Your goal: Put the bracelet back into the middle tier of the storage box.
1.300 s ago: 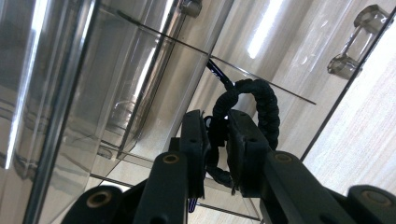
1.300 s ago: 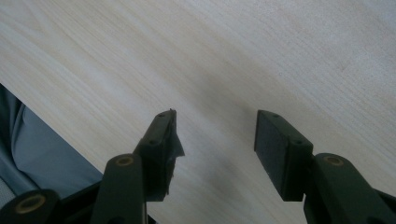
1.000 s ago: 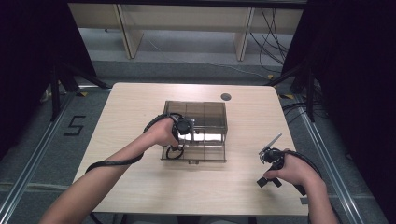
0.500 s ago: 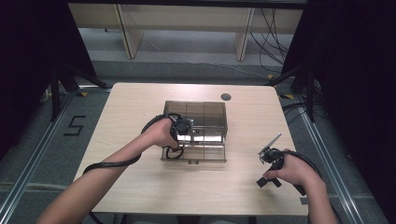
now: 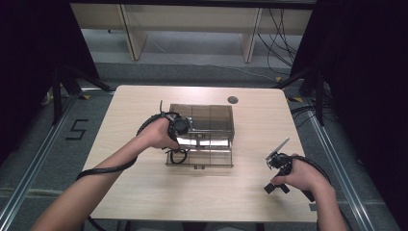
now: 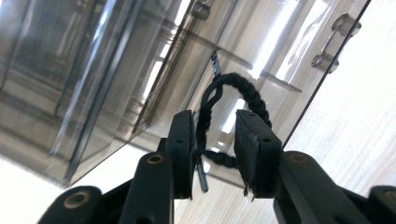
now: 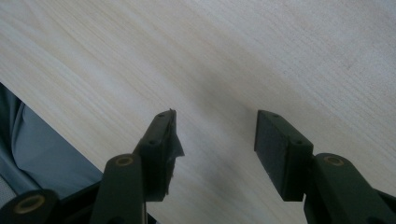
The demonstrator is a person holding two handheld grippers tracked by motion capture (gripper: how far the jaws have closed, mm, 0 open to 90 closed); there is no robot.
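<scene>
Left tool (image 6: 214,140), jaws part-closed around the black cord loop (image 6: 243,91) on the smoked plastic box (image 5: 211,120), seemingly poised to pull; right tool (image 7: 215,140) open and empty above the counter (image 5: 144,192).

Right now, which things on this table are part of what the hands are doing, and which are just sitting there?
In use:
- left gripper, jaws around the black cord loop
- smoky clear plastic box that the loop hangs from

Idle:
- right gripper, open over bare table
- round dark grommet at the far edge
</scene>
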